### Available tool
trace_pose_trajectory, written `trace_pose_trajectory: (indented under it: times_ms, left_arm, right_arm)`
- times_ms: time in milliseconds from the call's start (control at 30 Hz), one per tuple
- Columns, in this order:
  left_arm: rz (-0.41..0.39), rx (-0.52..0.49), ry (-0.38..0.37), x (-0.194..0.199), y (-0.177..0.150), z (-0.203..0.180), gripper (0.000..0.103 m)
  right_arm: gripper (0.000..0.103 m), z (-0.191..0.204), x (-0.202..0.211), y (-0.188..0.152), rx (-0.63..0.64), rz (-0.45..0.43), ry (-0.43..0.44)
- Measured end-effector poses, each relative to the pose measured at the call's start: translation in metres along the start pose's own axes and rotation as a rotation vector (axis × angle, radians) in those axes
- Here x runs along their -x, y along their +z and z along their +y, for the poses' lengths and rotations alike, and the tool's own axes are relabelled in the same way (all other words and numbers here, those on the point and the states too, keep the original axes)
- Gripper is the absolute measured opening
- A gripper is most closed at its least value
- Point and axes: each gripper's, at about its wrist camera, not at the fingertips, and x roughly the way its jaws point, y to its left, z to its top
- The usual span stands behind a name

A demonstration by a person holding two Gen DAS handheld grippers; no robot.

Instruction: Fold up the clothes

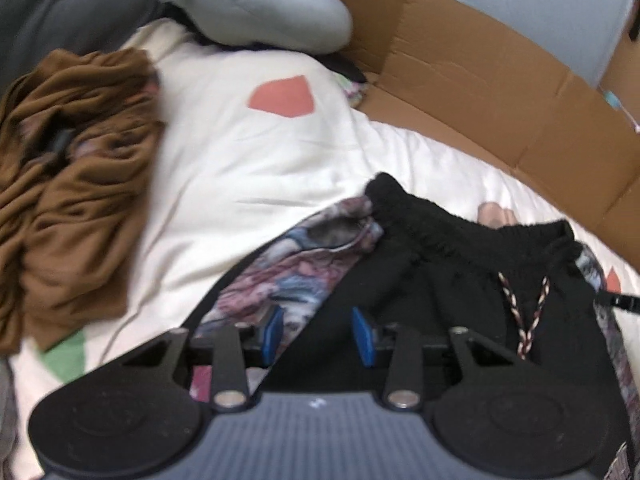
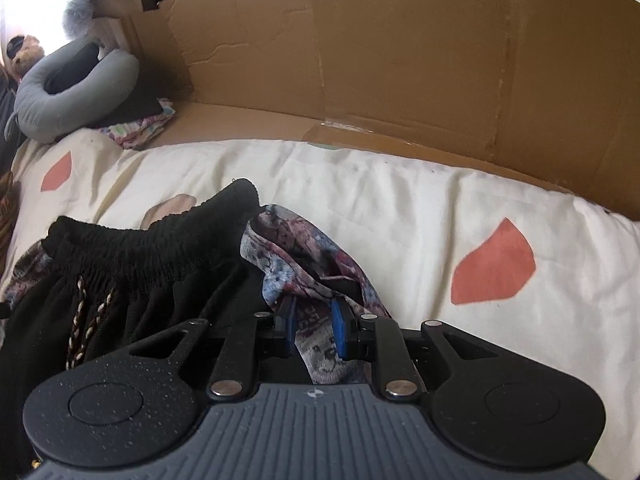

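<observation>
In the left wrist view, the black shorts (image 1: pixel 460 280) lay on the cream bedspread (image 1: pixel 248 168), elastic waistband towards the cardboard box (image 1: pixel 480 92), their braided drawstring (image 1: pixel 528 312) hanging loose. The left gripper (image 1: pixel 318 334) had its blue pads apart with patterned pocket lining (image 1: pixel 280 280) and black cloth between them; whether they pinched it could not be told. A brown garment (image 1: pixel 72 184) sat heaped left of the shorts, a grey neck pillow (image 1: pixel 256 8) beyond.

In the right wrist view, the right gripper (image 2: pixel 314 328) was clamped on the patterned lining (image 2: pixel 304 272) at the right edge of the shorts (image 2: pixel 140 272). The box (image 2: pixel 400 60) stood behind the shorts, and the pillow (image 2: pixel 76 88) lay far left.
</observation>
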Motion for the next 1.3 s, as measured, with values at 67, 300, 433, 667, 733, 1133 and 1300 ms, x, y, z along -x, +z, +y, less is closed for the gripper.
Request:
trace_pose_trajectory:
  times_ms: [67, 300, 433, 667, 733, 1133, 1300]
  left_arm:
    - [0.006, 0.018, 0.004, -0.008, 0.002, 0.001, 0.041]
    - [0.011, 0.042, 0.133, -0.026, 0.000, 0.006, 0.031]
    - [0.002, 0.062, 0.175, -0.031, 0.005, 0.010, 0.031]
    - [0.026, 0.073, 0.167, -0.027, 0.007, 0.013, 0.031]
    - [0.039, 0.069, 0.150, -0.021, 0.005, 0.014, 0.031]
    - [0.114, 0.050, 0.143, 0.017, -0.020, 0.012, 0.032]
    - [0.159, 0.081, 0.167, 0.042, -0.031, 0.022, 0.033]
  right_arm:
    - [0.020, 0.000, -0.003, 0.001, 0.005, 0.007, -0.003]
    - [0.022, -0.011, -0.015, -0.005, -0.051, 0.022, 0.010]
    - [0.023, -0.005, -0.016, -0.008, -0.012, 0.014, -0.009]
    - [0.023, -0.011, -0.015, -0.004, -0.046, 0.031, 0.008]
    - [0.024, -0.011, -0.010, -0.006, -0.050, 0.039, 0.004]
    - [0.036, -0.022, 0.041, -0.026, -0.064, 0.051, 0.022]
    - [0.036, -0.021, 0.080, -0.033, -0.021, 0.054, 0.029]
